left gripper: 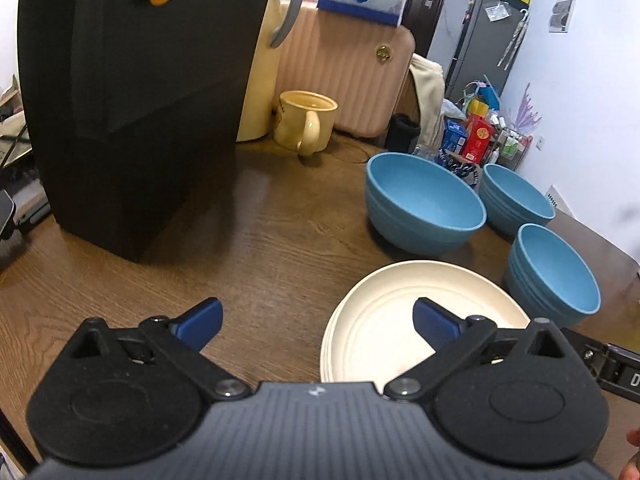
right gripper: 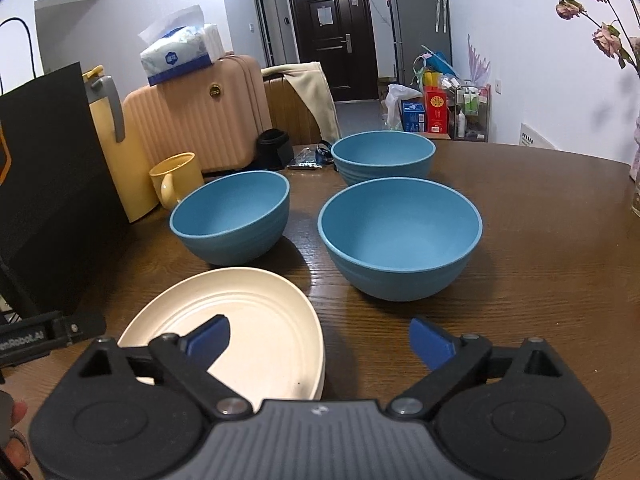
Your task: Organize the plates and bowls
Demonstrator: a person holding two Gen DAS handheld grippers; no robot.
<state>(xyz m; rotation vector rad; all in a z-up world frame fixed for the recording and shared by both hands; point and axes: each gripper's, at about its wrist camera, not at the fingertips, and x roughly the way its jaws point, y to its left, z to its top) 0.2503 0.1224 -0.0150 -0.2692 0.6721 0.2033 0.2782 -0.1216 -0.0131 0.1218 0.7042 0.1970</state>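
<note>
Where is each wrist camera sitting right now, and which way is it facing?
Left wrist: on the left gripper, facing down across the table at the plates; jaws open, fingertip at lower right.
Right wrist: on the right gripper, facing the three bowls and far door; jaws open, hand at lower left.
Shared: plates, bowls, mug, suitcase.

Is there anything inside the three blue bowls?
Empty. Each blue bowl shows only its bare blue inside, sitting upright on the table.
</note>
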